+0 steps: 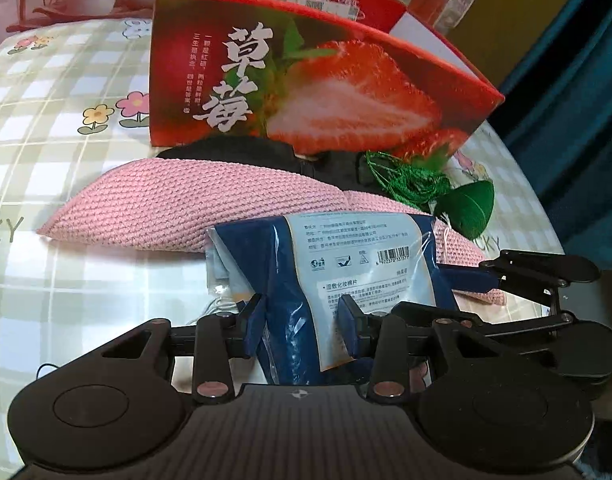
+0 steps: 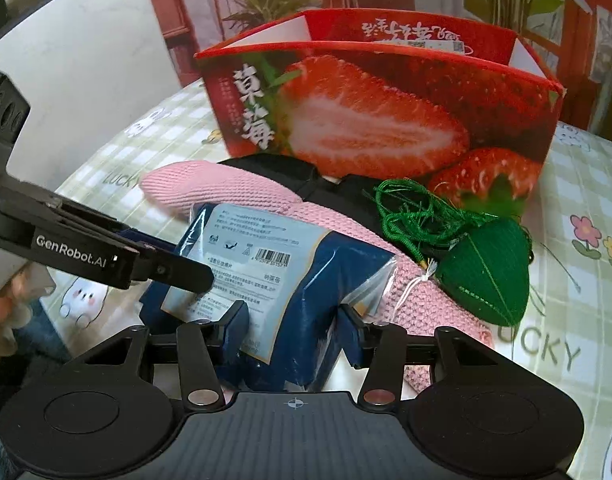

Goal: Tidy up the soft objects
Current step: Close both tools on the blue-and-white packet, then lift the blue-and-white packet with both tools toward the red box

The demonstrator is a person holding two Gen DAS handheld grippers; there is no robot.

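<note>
Both grippers hold the same thing: a blue plastic pack of cotton pads with a white printed label and barcode (image 1: 338, 280), which sits near the front edge of the table, leaning on the pink knitted pouch (image 1: 194, 208) behind it. The left gripper (image 1: 302, 320) has its two blue-padded fingers pressed against the pack's lower part, one on each side, so it is clamped on the pack. The right gripper (image 2: 294, 328) grips the pack's other end in the same way, the film bulging between its pads. In the right wrist view the left gripper's black arm reaches in from the left edge, across the pack's label. Behind the pink pouch lies a black soft item (image 2: 274, 168), partly hidden. Beside the pouch, towards the table's right edge, rests a green dumpling-shaped fabric pendant (image 2: 486, 276) with a tangle of green cord (image 2: 410, 212). Further back stands an open red cardboard box printed with strawberries (image 2: 386, 120). All of these rest on the table's green-checked cloth with flowers and rabbits (image 2: 586, 320).
</note>
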